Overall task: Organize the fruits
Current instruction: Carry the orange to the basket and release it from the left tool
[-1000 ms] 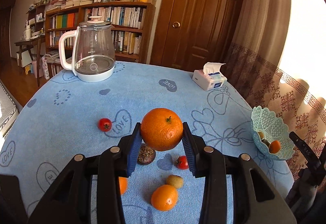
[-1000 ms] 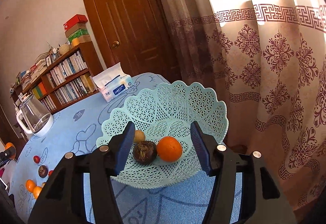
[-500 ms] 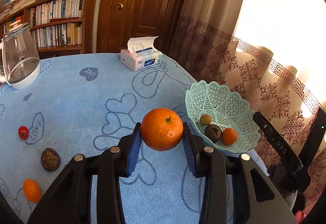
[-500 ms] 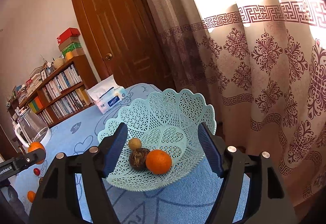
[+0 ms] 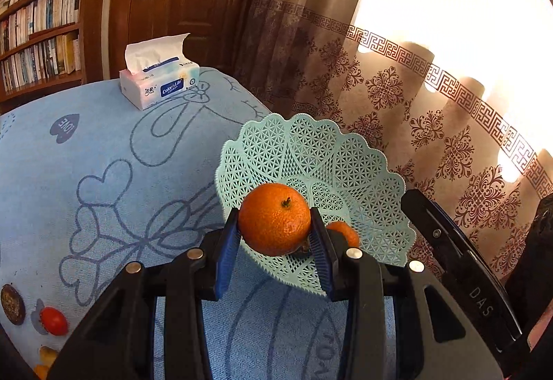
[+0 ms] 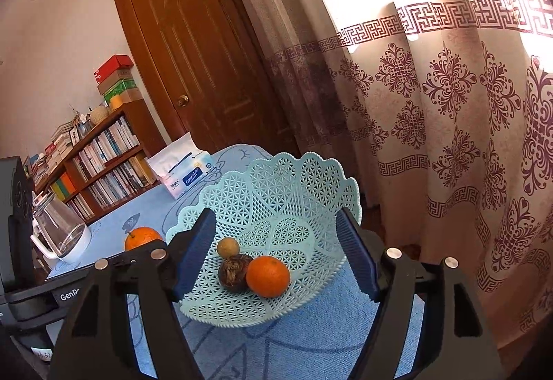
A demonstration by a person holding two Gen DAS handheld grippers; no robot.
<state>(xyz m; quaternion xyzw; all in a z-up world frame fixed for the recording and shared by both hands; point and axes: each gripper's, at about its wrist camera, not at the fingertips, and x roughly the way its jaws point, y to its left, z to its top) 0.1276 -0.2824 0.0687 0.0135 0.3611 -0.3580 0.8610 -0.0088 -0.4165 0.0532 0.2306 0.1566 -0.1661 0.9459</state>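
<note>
Our left gripper (image 5: 275,234) is clenched on a large orange (image 5: 274,219), its 2 blue pads pressed against the fruit's sides; a second ago that orange hung over the middle of the blue tablecloth (image 5: 103,179) with loose fruit beneath it, and now it hangs at the near rim of the mint lattice basket (image 5: 311,151), so we judge the carry nearly finished and the drop next; our right gripper (image 6: 276,255) has just been opening, its jaws now standing wide to either side of the basket (image 6: 293,193) with nothing pinched between them; inside lie a small orange (image 6: 268,275), a dark wrinkled fruit (image 6: 235,272) and a little tan fruit (image 6: 228,246); the left gripper tilts downward toward the bowl, the right sits lower and flatter just before it; at the left edge 1 cherry tomato (image 5: 53,320) and another dark fruit (image 5: 12,304) wait on the cloth.
</note>
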